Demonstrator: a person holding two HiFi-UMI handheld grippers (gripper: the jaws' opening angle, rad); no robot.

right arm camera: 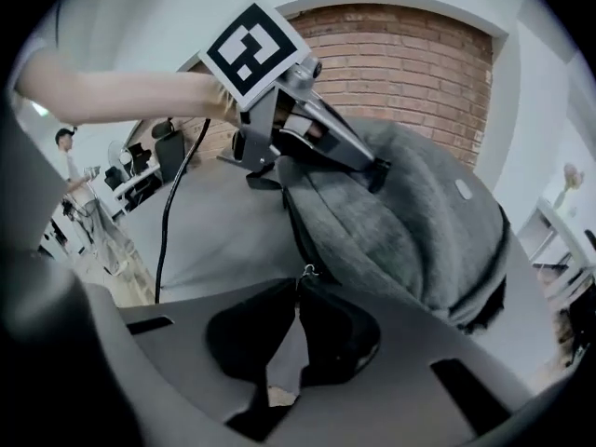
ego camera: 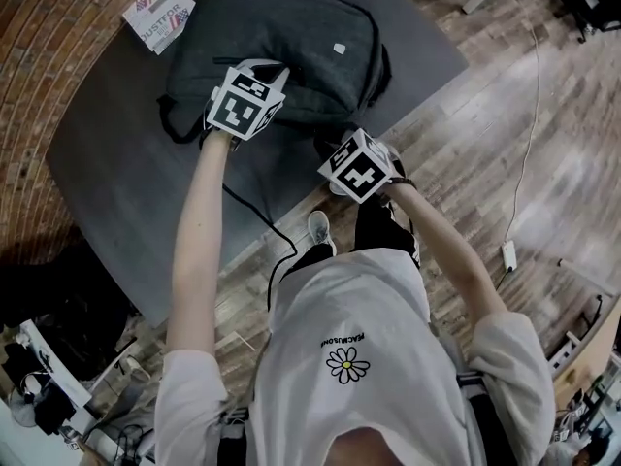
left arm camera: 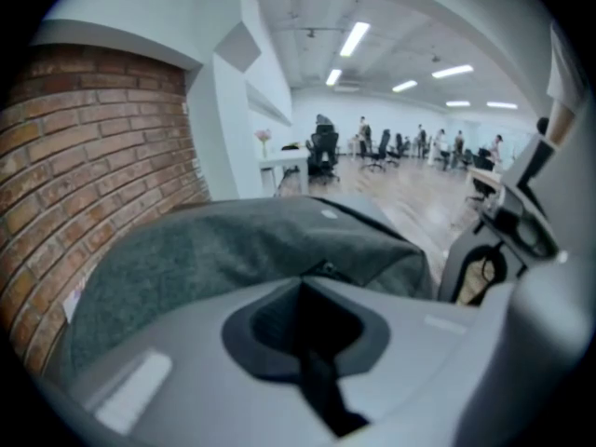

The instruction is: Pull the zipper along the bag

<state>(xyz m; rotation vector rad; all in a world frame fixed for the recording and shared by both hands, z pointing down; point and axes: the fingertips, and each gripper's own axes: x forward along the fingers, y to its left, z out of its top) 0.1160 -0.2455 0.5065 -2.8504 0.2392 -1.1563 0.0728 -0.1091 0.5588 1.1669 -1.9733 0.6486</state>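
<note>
The grey bag [ego camera: 291, 37] lies on the dark table [ego camera: 116, 183], upper centre of the head view. At upper left a leaflet [ego camera: 158, 15] reads "JUSTFOR". The left tongs [left arm camera: 312, 277] are clenched on the bag's top fabric, and the right tongs [right arm camera: 298, 282] pinch the small metal zipper pull [right arm camera: 305, 270].

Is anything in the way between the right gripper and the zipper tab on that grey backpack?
Nothing visible. The right gripper pinches the small metal zipper pull of the grey fabric backpack; the left gripper holds the backpack's top, farther up.
</note>
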